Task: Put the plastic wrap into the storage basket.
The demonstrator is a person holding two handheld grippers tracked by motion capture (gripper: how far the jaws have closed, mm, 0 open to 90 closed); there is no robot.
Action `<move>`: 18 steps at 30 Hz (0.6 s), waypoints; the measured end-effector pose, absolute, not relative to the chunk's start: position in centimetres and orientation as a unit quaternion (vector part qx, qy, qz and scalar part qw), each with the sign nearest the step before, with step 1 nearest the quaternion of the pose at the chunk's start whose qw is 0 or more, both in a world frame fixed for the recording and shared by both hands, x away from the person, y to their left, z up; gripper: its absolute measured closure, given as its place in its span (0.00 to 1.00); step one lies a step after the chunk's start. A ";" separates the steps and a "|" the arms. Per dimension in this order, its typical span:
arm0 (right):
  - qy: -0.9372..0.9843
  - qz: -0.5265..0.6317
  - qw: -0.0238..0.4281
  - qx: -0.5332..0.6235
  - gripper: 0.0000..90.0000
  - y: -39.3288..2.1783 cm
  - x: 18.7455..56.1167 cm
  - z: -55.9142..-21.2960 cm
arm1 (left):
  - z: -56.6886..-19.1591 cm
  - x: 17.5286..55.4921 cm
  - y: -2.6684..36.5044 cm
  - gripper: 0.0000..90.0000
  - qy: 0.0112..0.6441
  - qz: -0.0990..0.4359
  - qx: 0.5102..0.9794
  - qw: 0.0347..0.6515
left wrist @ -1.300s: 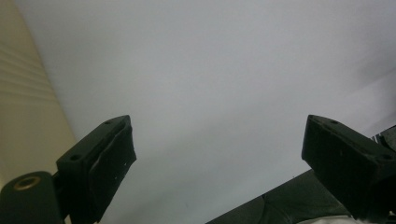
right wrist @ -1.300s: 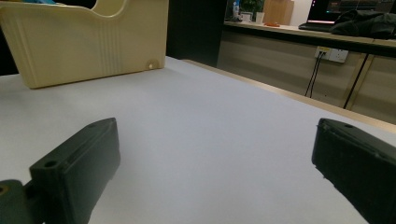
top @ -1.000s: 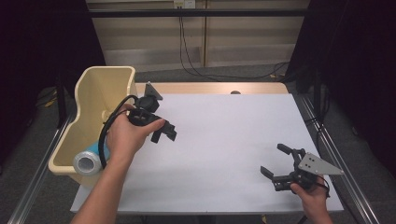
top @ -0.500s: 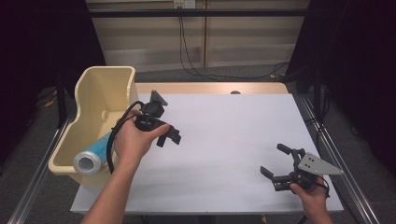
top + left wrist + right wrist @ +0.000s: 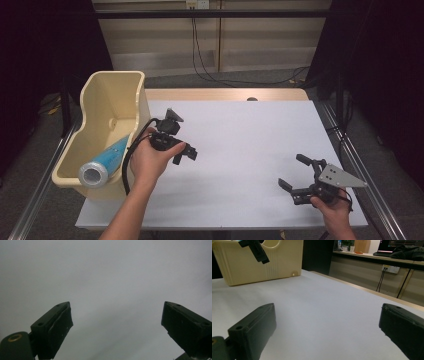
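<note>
A blue tube with a silver end (image 5: 103,163) lies tilted in the near end of the cream bin (image 5: 95,95), its silver end over the bin's front rim. My left gripper (image 5: 184,155) hangs just right of the bin over the white table, open and empty; in the left gripper view its jaws (image 5: 117,322) stand wide apart over bare table. My right gripper (image 5: 291,171) rests low near the table's front right, open with nothing between its fingers (image 5: 327,327). In the right gripper view the bin (image 5: 269,265) stands far off with the left gripper (image 5: 257,250) in front of it.
The white table (image 5: 250,135) spreads between the two grippers. A wooden strip (image 5: 225,94) runs along its far edge. Metal rails (image 5: 350,155) flank both sides. Cables (image 5: 200,50) hang behind the table.
My left gripper has drawn away from the bin, moving right and nearer over the table. The blue tube now lies uncovered in the bin. The right gripper has stayed put.
</note>
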State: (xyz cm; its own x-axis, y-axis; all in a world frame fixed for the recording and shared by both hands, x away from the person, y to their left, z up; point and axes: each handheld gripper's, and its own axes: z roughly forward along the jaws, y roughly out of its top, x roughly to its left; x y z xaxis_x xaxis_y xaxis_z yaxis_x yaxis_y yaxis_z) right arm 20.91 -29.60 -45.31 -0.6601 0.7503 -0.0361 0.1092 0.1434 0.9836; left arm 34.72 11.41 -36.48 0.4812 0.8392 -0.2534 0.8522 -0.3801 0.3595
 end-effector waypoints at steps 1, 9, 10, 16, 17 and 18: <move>0.704 0.579 0.277 0.305 0.01 -29.6 20.9 -45.3 | -36.8 34.6 11.4 0.11 0.506 -0.010 0.831 0.232; 0.704 0.578 0.277 0.304 0.01 -29.6 20.9 -45.3 | -39.2 33.8 11.7 0.11 0.495 0.019 0.828 0.264; 0.705 0.578 0.276 0.305 0.01 -29.6 20.9 -45.3 | -39.5 33.7 11.7 0.11 0.494 0.019 0.827 0.267; 0.706 0.577 0.276 0.303 0.01 -29.5 21.0 -45.4 | -41.1 33.2 12.0 0.11 0.488 0.035 0.827 0.275; 0.706 0.578 0.277 0.302 0.01 -29.5 21.0 -45.4 | -41.3 33.1 12.0 0.11 0.489 0.037 0.826 0.278; 0.706 0.577 0.277 0.302 0.01 -29.5 21.0 -45.4 | -41.5 33.0 12.0 0.11 0.488 0.043 0.824 0.284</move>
State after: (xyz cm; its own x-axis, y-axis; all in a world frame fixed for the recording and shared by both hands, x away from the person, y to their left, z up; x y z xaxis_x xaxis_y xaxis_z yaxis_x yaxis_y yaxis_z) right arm 20.99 -29.46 -45.36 -0.6640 0.7465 -0.0431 0.1058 0.1509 0.9829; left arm 32.97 12.01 -41.54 0.5195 0.8291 -0.2068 0.7807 -0.3621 0.5092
